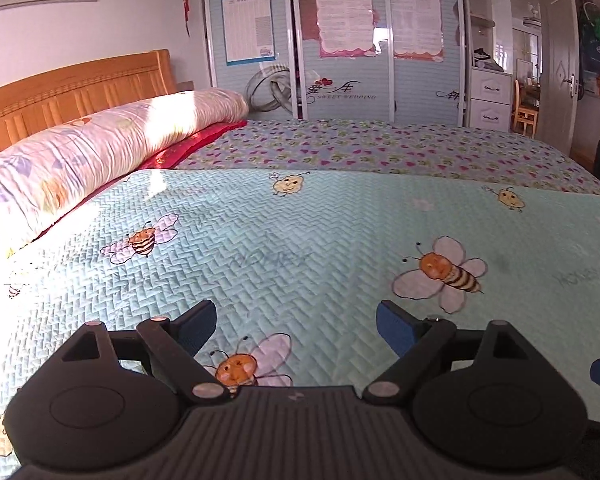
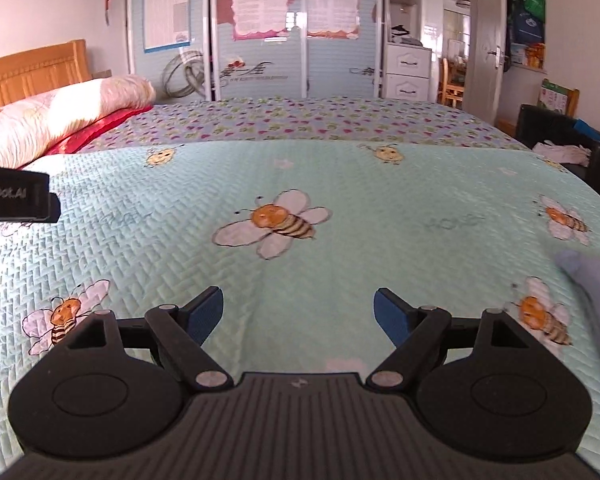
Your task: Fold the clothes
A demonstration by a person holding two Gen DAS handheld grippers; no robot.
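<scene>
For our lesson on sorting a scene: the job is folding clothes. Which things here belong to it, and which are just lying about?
Belong to the job:
left gripper, open
right gripper, open
pale blue cloth at the right edge, possibly a garment

Just lying about:
bee quilt
rolled duvet
wardrobe posters

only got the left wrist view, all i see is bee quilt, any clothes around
observer: yes, a pale blue cloth lies on the quilt, at the right edge of the right wrist view.
operator: right gripper holding it
observer: no, the right gripper is open, with only quilt between its fingers.
operator: anything else over there
observer: a black seat or box beside the bed's far right holds white fabric.
</scene>
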